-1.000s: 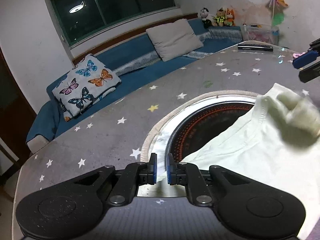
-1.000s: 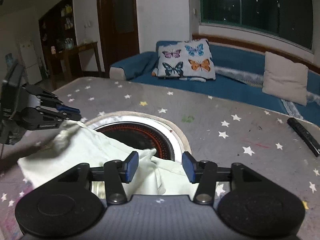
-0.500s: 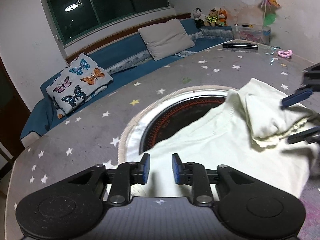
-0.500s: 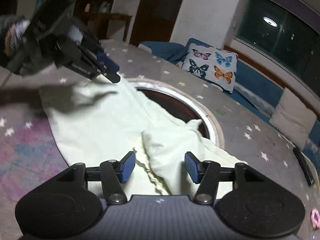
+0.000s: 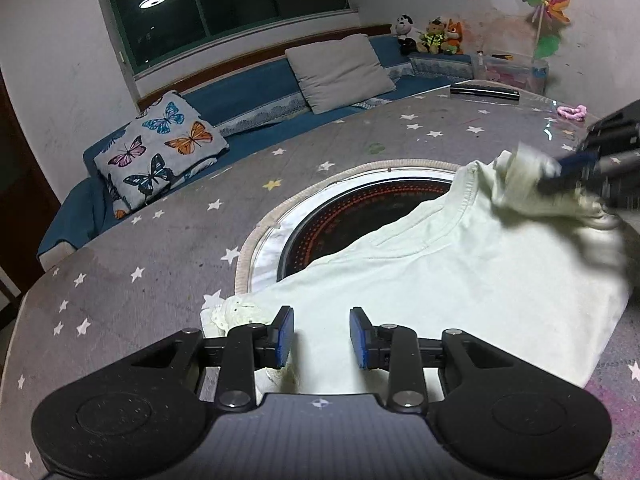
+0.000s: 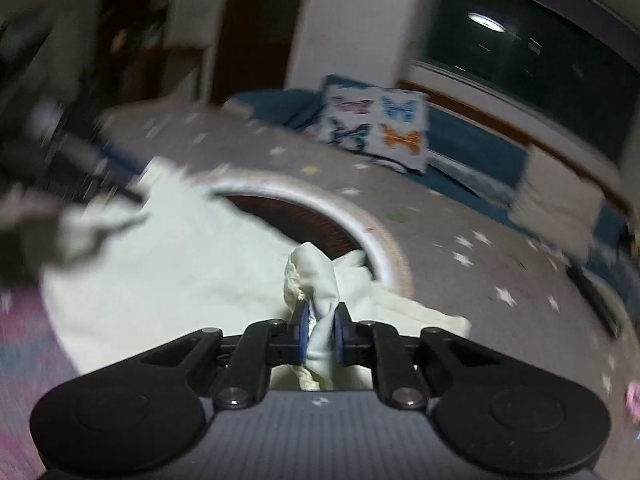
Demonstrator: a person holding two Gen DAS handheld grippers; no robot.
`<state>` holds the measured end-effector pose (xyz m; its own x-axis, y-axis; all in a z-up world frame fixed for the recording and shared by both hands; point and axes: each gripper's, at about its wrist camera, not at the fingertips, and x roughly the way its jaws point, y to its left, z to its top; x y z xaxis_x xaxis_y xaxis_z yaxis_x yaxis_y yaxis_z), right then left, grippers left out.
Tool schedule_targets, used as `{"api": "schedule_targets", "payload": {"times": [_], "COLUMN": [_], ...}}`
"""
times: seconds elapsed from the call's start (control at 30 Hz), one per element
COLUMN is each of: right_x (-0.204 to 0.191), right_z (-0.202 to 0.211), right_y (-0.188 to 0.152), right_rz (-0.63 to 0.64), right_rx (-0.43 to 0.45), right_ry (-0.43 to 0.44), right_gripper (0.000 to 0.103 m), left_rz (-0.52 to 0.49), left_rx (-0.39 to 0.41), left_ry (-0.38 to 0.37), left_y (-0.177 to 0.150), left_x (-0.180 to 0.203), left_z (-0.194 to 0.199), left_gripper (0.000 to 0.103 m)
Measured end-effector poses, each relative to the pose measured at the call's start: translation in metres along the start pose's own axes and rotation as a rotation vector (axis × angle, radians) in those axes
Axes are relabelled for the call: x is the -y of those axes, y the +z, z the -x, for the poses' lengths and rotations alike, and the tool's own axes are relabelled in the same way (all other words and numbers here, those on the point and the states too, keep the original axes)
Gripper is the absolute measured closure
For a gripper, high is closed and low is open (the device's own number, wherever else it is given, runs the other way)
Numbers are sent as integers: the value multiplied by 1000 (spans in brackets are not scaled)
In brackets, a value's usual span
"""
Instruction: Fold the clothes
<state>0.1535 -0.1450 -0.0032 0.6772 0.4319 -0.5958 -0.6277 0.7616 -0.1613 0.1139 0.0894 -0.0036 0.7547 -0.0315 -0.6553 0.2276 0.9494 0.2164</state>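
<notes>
- Pale shirt spread on star-print table cover, partly over round dark inset in table middle.
- Left gripper: jaws apart, nothing between pads, hovering over near edge of shirt; lacy trim just beside left finger.
- Right gripper: jaws clenched on bunched fold of shirt fabric, sleeve-like lump standing up past fingertips.
- Left view only: sharp; collar seam readable, right gripper at far right edge blurred with cloth in it; remote, pink ring, pinwheel, plush toys, grey cushion.
- Right view only: heavy motion blur; close look at pinch itself; left gripper a dark smear at left edge; doorway behind.
- Both views: butterfly pillow on blue sofa, dark window with lamp reflection.
</notes>
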Motion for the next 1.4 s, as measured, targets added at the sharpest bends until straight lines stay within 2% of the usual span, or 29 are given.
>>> {"api": "schedule_targets", "payload": {"times": [0.2, 0.3, 0.37, 0.5, 0.53, 0.6, 0.7, 0.83, 0.87, 0.9, 0.93, 1.0, 1.1, 1.17, 1.23, 1.27, 1.3, 1.4], "right_x": [66, 83, 88, 95, 96, 96, 98, 103, 101, 98, 95, 90, 89, 98, 108, 108, 109, 90], "right_z": [10, 15, 16, 16, 14, 11, -6, -20, -22, -20, -18, -10, 3, -3, -14, -15, -16, -1], "right_y": [-13, -19, -22, -28, -29, -30, -30, -33, -33, -32, -32, -30, -28, -31, -38, -40, -41, -30], "right_rz": [-272, -335, -364, -419, -430, -446, -454, -498, -499, -497, -495, -488, -489, -526, -560, -556, -552, -443], "right_rx": [-6, 6, 14, 27, 28, 25, -14, -20, -19, -6, 7, 49, 129, 85, 13, 3, -4, 58], "right_ry": [-112, -130, -120, -78, -52, -28, -41, 12, 13, 26, 40, 68, 103, 43, -19, -44, -69, -126], "right_gripper": [88, 86, 78, 78, 76, 61, 59, 59, 64, 77, 84, 88, 89, 88, 82, 70, 65, 65], "left_rz": [9, 14, 17, 22, 24, 23, 20, 18, 18, 19, 21, 21, 21, 20, 20, 20, 22, 32], "left_rx": [-5, -6, -10, -10, -10, -9, -10, -15, -16, -16, -18, -20, -23, -25, -26, -25, -26, -24], "left_ry": [-3, -4, -3, -2, -4, -9, -14, -15, -14, -14, -14, -12, -8, -5, -3, -3, -2, 0], "left_y": [-2, -2, -2, -2, -1, -2, -2, -4, -4, -4, -5, -6, -8, -9, -10, -11, -11, -10], "left_x": [0, 1, 2, 3, 3, 4, 6, 8, 8, 7, 7, 7, 6, 6, 6, 6, 6, 4], "left_z": [-3, -4, -6, -7, -8, -8, -9, -11, -11, -11, -12, -12, -13, -14, -14, -13, -13, -13], "left_gripper": [68, 66, 66, 66, 66, 66, 63, 61, 61, 61, 61, 61, 61, 61, 61, 61, 61, 61]}}
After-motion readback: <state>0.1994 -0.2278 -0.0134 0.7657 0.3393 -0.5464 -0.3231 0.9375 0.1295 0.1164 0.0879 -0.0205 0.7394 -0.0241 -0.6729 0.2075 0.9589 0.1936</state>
